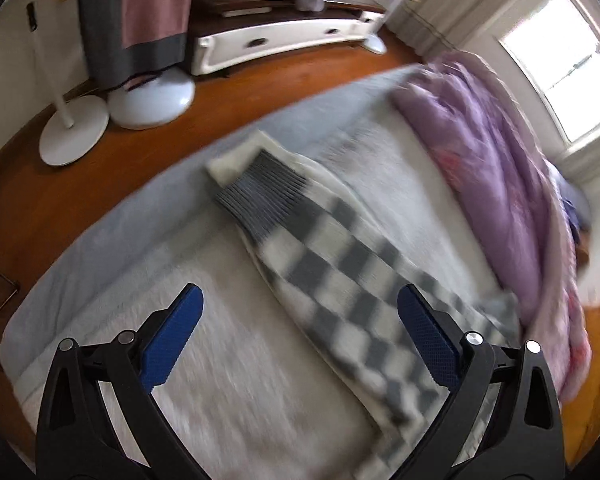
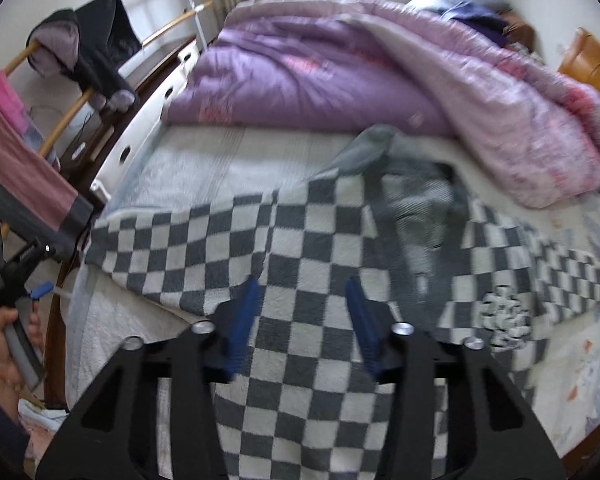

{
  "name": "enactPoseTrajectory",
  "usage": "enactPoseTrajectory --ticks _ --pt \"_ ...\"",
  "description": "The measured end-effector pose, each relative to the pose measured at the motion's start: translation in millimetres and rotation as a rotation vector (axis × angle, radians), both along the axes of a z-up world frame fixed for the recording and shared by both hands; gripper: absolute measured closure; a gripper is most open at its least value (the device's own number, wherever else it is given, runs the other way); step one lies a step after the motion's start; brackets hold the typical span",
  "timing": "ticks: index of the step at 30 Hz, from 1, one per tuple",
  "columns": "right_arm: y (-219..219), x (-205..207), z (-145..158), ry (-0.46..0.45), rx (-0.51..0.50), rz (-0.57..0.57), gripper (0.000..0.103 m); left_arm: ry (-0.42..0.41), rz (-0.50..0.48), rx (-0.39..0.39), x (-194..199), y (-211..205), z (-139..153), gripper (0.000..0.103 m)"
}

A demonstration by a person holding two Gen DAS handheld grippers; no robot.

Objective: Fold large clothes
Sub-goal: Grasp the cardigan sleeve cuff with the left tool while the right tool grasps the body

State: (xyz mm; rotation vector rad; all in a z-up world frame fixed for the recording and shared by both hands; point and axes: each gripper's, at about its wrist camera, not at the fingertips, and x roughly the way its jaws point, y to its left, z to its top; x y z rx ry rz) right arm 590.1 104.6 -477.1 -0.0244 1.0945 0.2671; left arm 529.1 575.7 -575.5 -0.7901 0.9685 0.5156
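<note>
A grey-and-white checkered sweater (image 2: 300,240) lies spread on the bed (image 2: 188,168), one sleeve stretched to the left. That sleeve (image 1: 340,272), with a ribbed grey cuff (image 1: 260,188), runs diagonally in the left wrist view. My left gripper (image 1: 300,296) is open and empty above the sleeve, which passes between its blue pads (image 1: 172,336). It also shows in the right wrist view (image 2: 40,292), held in a hand at the bed's left edge. My right gripper (image 2: 304,284) is open above the sweater's body, holding nothing.
A purple and pink quilt (image 2: 340,68) is bunched at the head of the bed. A drying rack (image 2: 60,80) with hanging clothes stands left of the bed. Two white round stand bases (image 1: 112,116) rest on the wooden floor. A white cabinet (image 1: 284,40) lines the wall.
</note>
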Motion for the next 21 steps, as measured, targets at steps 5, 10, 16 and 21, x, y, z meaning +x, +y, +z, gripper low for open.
enactPoseTrajectory --ticks 5,10,16,21 --pt "17 17 -58 0.065 0.009 0.017 0.066 -0.006 0.018 -0.015 25 40 -54 0.028" --pt "30 22 -98 0.116 0.006 0.032 0.066 0.004 0.061 -0.050 34 64 -91 0.028" --pt "39 32 -133 0.170 0.013 0.029 0.066 0.005 0.046 -0.047 39 71 -106 0.073" --pt "45 42 -148 0.184 0.008 0.031 0.066 -0.019 0.030 0.007 36 67 -88 0.092"
